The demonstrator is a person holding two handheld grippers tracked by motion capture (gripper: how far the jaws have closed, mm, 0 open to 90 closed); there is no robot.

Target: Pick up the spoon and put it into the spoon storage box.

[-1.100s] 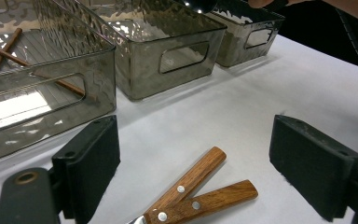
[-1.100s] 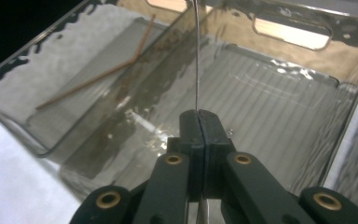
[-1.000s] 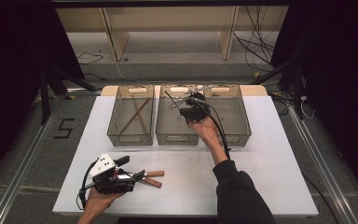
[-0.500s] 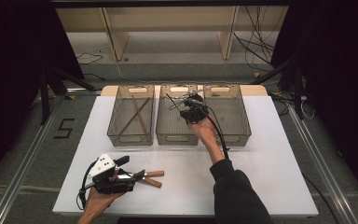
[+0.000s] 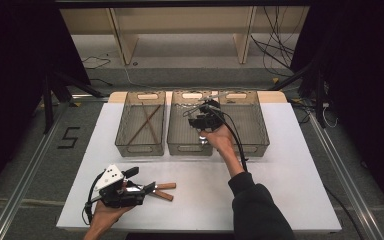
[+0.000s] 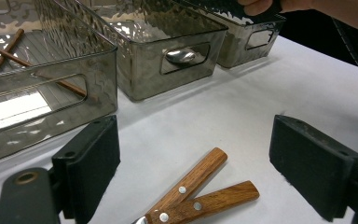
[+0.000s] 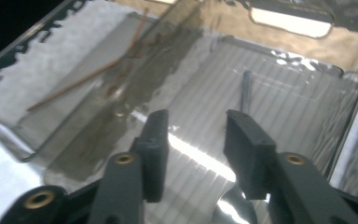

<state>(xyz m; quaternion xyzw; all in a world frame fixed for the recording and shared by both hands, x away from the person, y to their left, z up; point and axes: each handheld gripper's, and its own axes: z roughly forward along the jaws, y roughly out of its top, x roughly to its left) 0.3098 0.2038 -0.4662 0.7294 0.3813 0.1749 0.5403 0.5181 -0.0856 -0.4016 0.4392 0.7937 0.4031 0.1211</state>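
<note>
My right gripper (image 5: 196,121) hangs over the middle clear bin (image 5: 190,148). In the right gripper view, my right gripper (image 7: 196,140) has just been opening its jaws and nothing is pressed between them. A metal spoon (image 7: 245,95) lies on the bin floor beneath them. My left gripper (image 5: 149,189) rests low at the table's front left, open. In the left gripper view, my left gripper (image 6: 193,151) has its jaws spread wide on either side of two wooden-handled utensils (image 6: 193,193) that lie crossed on the white table. The pads do not touch them.
Three clear bins stand in a row at the back: the left bin (image 5: 140,149) holds chopsticks (image 5: 145,122), and the right bin (image 5: 258,145) is beside the right hand. The right gripper's cable (image 5: 237,145) trails over the bins' front. White tabletop (image 5: 280,190) lies open at the front right.
The right hand has edged slightly farther over the middle bin. The left gripper and the wooden-handled utensils have stayed where they were.
</note>
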